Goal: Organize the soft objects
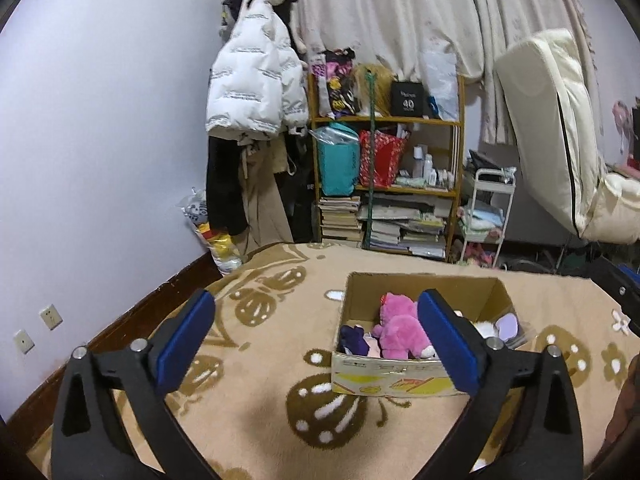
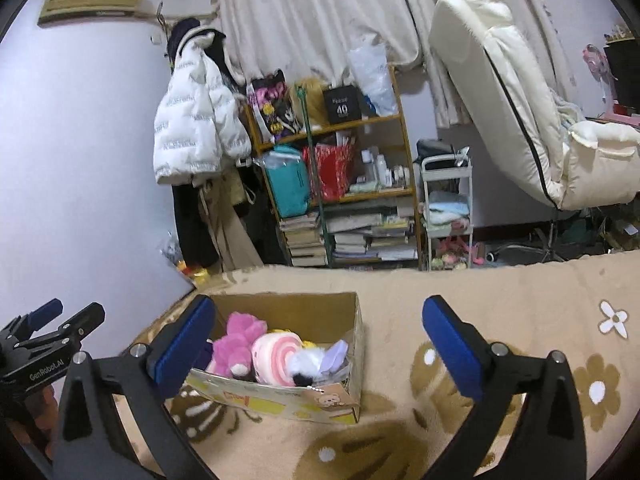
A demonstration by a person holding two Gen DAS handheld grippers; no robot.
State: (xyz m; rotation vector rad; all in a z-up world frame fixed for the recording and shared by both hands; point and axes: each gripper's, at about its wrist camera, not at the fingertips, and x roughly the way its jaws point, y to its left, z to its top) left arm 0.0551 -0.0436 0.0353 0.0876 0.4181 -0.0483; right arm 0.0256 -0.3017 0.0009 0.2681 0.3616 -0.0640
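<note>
I'm holding my left gripper (image 1: 316, 332) and right gripper (image 2: 316, 336) wide and empty, aiming squarely over the cardboard box (image 2: 288, 306) of plush toys (image 2: 240, 344).

Cardboard box (image 1: 404, 380): matt brown paperboard, printed front. Pink plush toy (image 1: 398, 330): fuzzy pile fabric; blanket (image 1: 260, 344): napped beige cloth. Bookshelf (image 1: 386, 120): varnished wood; puffer jacket (image 1: 252, 92): slightly glossy quilted fabric.
</note>
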